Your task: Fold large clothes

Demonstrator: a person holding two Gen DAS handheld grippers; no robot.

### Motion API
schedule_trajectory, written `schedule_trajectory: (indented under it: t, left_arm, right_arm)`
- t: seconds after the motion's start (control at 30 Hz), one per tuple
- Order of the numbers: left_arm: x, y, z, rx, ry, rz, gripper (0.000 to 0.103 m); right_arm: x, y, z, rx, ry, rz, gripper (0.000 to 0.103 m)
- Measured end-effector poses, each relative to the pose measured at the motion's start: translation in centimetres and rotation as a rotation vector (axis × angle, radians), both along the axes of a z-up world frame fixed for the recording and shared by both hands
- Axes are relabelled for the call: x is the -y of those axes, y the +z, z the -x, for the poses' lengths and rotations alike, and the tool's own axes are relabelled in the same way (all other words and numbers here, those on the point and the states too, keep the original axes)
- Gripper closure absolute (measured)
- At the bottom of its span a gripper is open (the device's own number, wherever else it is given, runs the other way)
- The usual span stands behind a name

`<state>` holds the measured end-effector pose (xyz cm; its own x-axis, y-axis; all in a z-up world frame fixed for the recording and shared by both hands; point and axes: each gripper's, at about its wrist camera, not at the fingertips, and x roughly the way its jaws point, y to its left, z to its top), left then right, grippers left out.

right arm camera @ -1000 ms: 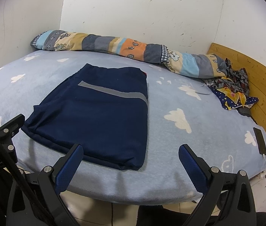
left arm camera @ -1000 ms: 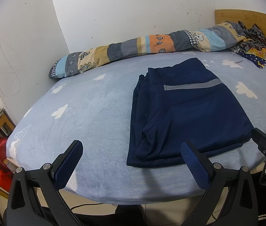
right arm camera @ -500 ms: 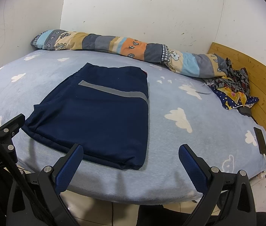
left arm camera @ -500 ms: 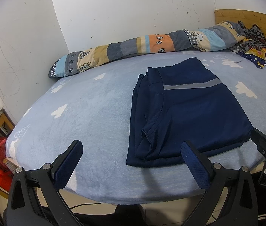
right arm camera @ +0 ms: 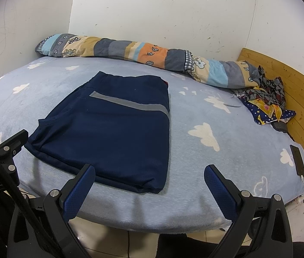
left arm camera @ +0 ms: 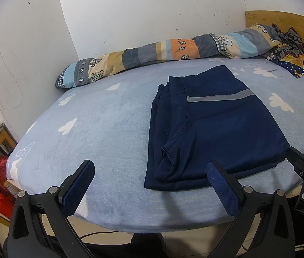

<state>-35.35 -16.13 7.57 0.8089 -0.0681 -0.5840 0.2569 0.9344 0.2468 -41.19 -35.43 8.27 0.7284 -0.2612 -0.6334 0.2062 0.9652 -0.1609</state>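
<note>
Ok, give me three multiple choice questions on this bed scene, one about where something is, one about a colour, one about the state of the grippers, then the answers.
1. Where does the phone lie?
A. on the folded garment
B. near the bed's edge by the wooden headboard
C. on the long pillow

2. What colour is the stripe across the navy garment?
A. grey
B. red
C. yellow

3. How are the left gripper and right gripper?
A. both shut on cloth
B. one open, one shut
C. both open, holding nothing

Answers: 1 B, the right wrist view shows it on the sheet beside the boards, cable attached. 2 A, a grey band crosses the navy cloth. 3 C, each pair of blue pads stands wide apart with nothing between.
</note>
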Motion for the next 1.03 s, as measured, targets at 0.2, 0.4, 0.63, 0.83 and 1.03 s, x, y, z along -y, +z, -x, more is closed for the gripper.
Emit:
schedule_trajectory:
  t: [0.2,0.4,0.63,0.83,1.03]
  left_arm:
    - [-0.04,0.04,0.04,-0.001,0.0,0.001,0.0]
    - [-0.1,0.01,0.03,0.0,0.002,0.001,0.0]
    - [-0.2,0.04,0.02,-0.005,-0.002,0.003,0.0]
    - [-0.28,-0.23,-0.11,-0.047,-0.017,0.022,0.0]
    - [-0.36,-0.06,0.46,-0.036,-0.019,0.036,0.0]
  right_arm:
    - [0.05,-0.02,-0.01,-0.001,0.0,0.001,0.0]
    - [0.07,0.0,0.0,0.0,0.002,0.0,0.0]
    - [0.11,0.01,-0.03,-0.001,0.003,0.0,0.0]
    - [0.19,-0.05,0.05,-0.002,0.004,0.0,0.0]
    - [0.26,-0.08,0.02,-0.001,0.006,0.0,0.0]
